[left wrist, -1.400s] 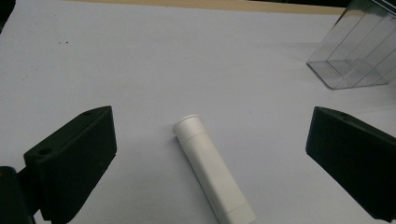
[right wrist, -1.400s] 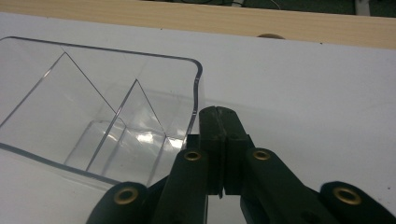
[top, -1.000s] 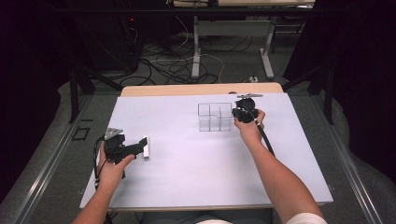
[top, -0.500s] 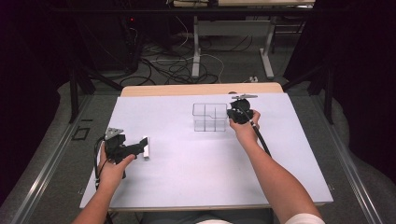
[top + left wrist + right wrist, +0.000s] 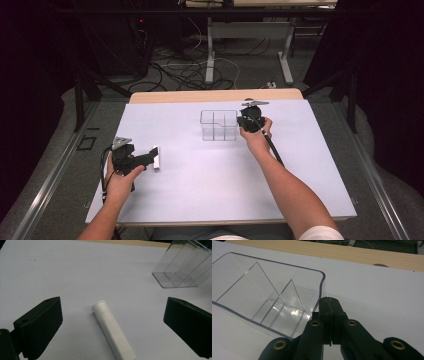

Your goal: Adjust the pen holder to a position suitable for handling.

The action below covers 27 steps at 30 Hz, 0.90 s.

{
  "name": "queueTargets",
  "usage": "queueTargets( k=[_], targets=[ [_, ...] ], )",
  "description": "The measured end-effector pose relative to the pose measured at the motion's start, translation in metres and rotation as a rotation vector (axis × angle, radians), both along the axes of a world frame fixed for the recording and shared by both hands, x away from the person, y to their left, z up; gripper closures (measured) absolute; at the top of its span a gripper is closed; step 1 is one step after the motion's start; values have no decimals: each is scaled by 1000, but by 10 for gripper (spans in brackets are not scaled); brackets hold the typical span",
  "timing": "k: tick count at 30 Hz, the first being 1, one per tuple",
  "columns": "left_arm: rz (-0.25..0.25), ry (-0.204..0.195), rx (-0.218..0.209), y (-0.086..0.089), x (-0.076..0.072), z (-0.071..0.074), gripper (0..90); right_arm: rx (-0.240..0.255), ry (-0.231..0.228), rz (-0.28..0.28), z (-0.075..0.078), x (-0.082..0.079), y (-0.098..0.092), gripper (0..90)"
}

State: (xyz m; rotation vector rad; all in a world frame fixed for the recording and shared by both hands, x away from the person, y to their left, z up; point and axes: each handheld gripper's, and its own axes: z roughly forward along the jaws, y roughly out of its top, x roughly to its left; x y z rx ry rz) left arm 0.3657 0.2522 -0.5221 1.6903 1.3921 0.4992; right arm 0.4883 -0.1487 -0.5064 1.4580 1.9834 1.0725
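Leftward across the desk (image 5: 310, 165) the clear organiser (image 5: 218, 125) has slid since a second ago, the right gripper (image 5: 245, 121) going with it at its right end, while the left gripper (image 5: 154, 158) has kept its place; nearest the person, at the left of the high view, that left gripper lies low over the sheet with its two black jaws spread wide, nothing pinched; between them, touching neither, lies a white tube (image 5: 113, 333), a smooth matt cylinder on its side with a small flared rim at its far end; in the left gripper view the organiser (image 5: 185, 267) stands well beyond it, up to the right, with bare sheet between; farther off, near the middle of the desk toward its back, the organiser is a rectangular box of glossy transparent plastic with rounded corners, open on top, thin inner walls splitting it into compartments, though how many I cannot tell; the right gripper (image 5: 329, 301), jaws pressed together, meets its end wall (image 5: 323, 282), the closed tips at the wall's outer face, nothing visible between them; under everything lies a pale, smooth sheet; behind it a strip of light wood (image 5: 215, 95) runs along the desk's far edge.
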Motion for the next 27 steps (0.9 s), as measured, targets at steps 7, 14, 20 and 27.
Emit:
queueTargets(
  k=[7,14,20,27],
  targets=[
    [2,2,-5,0,0,0,25,20,3,7,-1,4,9,900],
    [4,0,-9,2,1,-1,26,9,-4,13,-1,7,13,898],
    [0,5,-7,2,1,-1,30,3,2,14,-1,6,11,860],
    [13,10,-23,3,2,-2,39,2,-18,9,2,0,6,780]
  ],
)
